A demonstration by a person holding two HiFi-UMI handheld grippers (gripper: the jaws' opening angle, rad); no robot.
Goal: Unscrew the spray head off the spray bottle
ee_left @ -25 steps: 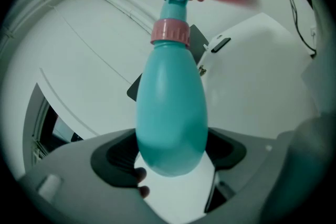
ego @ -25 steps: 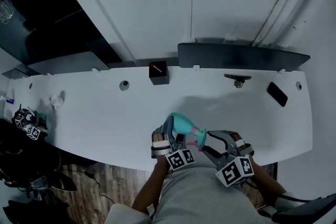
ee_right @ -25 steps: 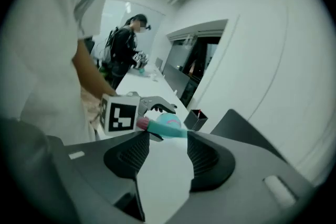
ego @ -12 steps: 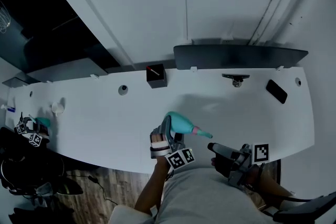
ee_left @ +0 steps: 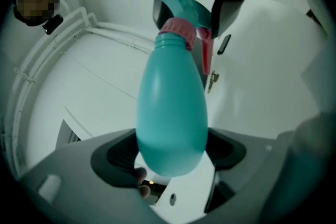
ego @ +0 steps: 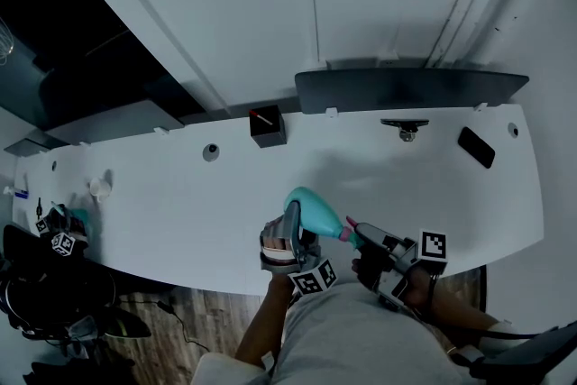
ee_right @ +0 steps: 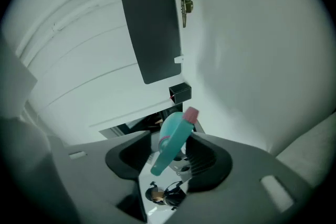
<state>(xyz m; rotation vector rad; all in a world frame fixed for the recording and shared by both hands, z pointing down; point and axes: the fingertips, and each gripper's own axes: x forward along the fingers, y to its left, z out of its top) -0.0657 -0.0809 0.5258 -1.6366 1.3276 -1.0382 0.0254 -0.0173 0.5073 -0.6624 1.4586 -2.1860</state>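
Desk [ego: 180, 203]: white, smooth, matt, with a curved front edge.

Left end, near the front edge: small cubes with square markers [ego: 56, 237], too small to be read further. A small white round object [ego: 99, 187] is seen a little inward of them. A round grey hole [ego: 210, 152] is set near the back edge. A black box [ego: 268, 126], square-cornered and marked red on top, is placed at the back edge, left of centre.

Centre, over the front edge: the spray bottle [ego: 311, 208] is held clear of the desk top, lying about level, base to the left and neck to the right. The body is teal, smooth, egg-shaped plastic. A pink ribbed collar [ee_left: 177, 29] is fitted at the neck, and a slim pink trigger [ee_left: 206, 52] hangs off the teal spray head [ee_left: 181, 5].

The left gripper [ego: 290, 234] is clamped on the rounded base of the bottle, with both dark ribbed pads pressed to the body.

The right gripper [ego: 361, 237] is placed around the spray head. Its jaws have just been closing and the head lies between them, but a gap is seen at one pad and the jaws are not yet pressed home.

Right half: a dark, flat, long panel [ego: 410, 90] is mounted behind the back edge. A small metal fitting [ego: 403, 130] is noted just below it. A flat black slab [ego: 475, 147] lies near the right back corner.
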